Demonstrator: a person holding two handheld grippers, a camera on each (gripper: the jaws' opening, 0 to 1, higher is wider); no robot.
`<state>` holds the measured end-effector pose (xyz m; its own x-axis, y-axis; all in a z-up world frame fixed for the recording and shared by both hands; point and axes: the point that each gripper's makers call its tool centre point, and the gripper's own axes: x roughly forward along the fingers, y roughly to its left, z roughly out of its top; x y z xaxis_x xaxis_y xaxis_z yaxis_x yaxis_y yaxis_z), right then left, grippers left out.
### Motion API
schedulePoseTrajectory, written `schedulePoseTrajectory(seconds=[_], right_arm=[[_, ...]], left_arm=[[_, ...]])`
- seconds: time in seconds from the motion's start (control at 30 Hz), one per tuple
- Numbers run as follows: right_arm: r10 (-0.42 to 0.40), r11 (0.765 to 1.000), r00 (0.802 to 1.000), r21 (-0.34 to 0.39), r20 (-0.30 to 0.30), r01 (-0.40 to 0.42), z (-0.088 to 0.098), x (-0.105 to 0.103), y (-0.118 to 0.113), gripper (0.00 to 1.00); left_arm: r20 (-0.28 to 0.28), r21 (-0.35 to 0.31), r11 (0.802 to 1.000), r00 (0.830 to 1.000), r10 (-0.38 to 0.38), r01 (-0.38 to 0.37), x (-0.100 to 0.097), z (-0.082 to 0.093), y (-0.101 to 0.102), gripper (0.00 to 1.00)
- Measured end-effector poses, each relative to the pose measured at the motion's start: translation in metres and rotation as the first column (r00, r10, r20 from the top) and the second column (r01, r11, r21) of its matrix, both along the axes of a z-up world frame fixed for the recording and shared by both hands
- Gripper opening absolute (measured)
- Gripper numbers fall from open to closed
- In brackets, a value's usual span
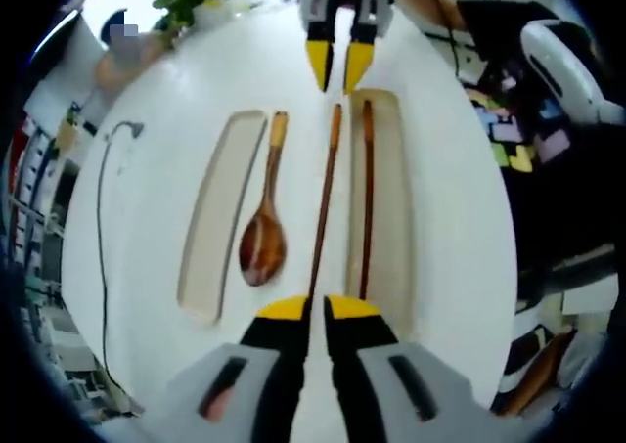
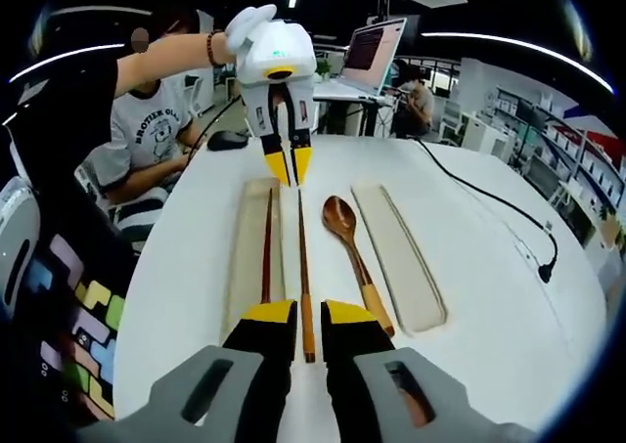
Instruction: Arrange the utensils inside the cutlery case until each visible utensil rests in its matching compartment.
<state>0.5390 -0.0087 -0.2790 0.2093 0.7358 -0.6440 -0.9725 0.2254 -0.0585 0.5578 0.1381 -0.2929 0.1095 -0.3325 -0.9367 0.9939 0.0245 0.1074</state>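
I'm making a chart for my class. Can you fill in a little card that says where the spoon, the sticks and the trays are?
table: white
trays: two long pale trays, side by side, apart
left gripper's side tray: holds nothing
other tray: one chopstick lies inside
second chopstick: on the table between the trays, beside the filled tray
wooden spoon: on the table, next to the bare tray
left gripper: near one end of the loose chopstick
right gripper: near its other end
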Motion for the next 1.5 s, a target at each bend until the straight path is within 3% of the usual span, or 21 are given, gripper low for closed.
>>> schedulePoseTrajectory(seconds=[0.3,0.53,0.6,0.9,1.03,1.17,1.33,1.4,1.5], right_arm=[[0.027,0.996,1.0,-0.089,-0.007,-0.027,-0.007,0.013,-0.005,0.13],[0.065,0.987,0.997,-0.146,-0.044,-0.07,-0.01,0.017,-0.001,0.14],[0.031,0.985,0.998,-0.166,-0.045,-0.038,-0.013,0.022,-0.002,0.18],[0.101,0.96,0.989,-0.248,-0.112,-0.126,-0.026,0.015,0.004,0.15],[0.093,0.944,0.989,-0.306,-0.115,-0.125,-0.034,0.018,0.002,0.15],[0.127,0.93,0.98,-0.325,-0.151,-0.171,-0.035,0.011,0.006,0.15],[0.139,0.918,0.978,-0.351,-0.153,-0.185,-0.037,0.009,0.009,0.15],[0.152,0.898,0.971,-0.384,-0.184,-0.213,-0.042,0.005,0.007,0.15],[0.151,0.902,0.97,-0.375,-0.191,-0.215,-0.039,0.005,0.01,0.15]], left_arm=[[-0.054,0.05,0.998,0.998,-0.032,0.035,0.003,-0.01,0.005,0.08],[-0.067,0.054,0.998,0.997,-0.029,0.033,0.009,-0.014,0.006,0.09],[-0.04,0.058,0.997,0.998,-0.058,0.06,0.013,-0.014,0.006,0.1],[-0.077,0.069,0.996,0.996,-0.051,0.056,0.011,-0.02,0.005,0.11],[-0.088,0.082,0.995,0.995,-0.056,0.063,0.009,-0.023,0.006,0.11],[-0.097,0.082,0.995,0.994,-0.047,0.055,0.009,-0.025,0.005,0.11],[-0.1,0.092,0.994,0.994,-0.045,0.054,0.009,-0.028,0.004,0.1],[-0.112,0.105,0.993,0.993,-0.035,0.047,0.008,-0.03,0.005,0.1],[-0.114,0.111,0.993,0.993,-0.021,0.034,0.009,-0.031,0.006,0.1]])
